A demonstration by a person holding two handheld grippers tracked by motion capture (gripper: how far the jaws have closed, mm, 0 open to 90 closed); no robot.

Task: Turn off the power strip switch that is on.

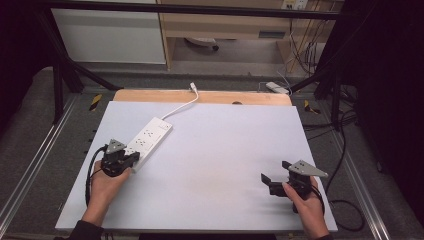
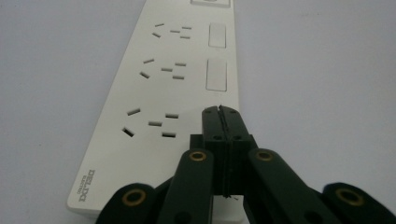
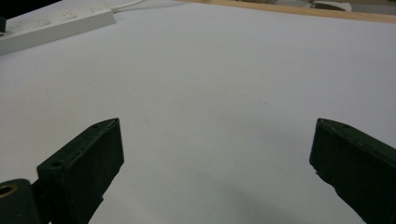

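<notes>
A white power strip [image 1: 147, 141] is lying diagonally on the table [image 1: 215, 165], cord trailing far-right. The left gripper [image 2: 219, 112], jaws together, is hovering over its near end; the right gripper [image 1: 272, 181] is gaping apart.

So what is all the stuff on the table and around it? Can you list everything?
Long white plastic power strip: one, white, left part of the table, lying slantwise, its near end by the left tongs.
Thin white cord: one, white, runs from the strip's far end to the table's far edge.
Flat pale grey table top: one, pale grey, with a wooden strip along its far edge.
Small white gadget: one, white, on the floor beyond the table; too small to identify.
Left tongs: one, black, jaws shut, tips over the strip's near end.
Right tongs: one, black, jaws wide apart, above the bare table at the right.
</notes>
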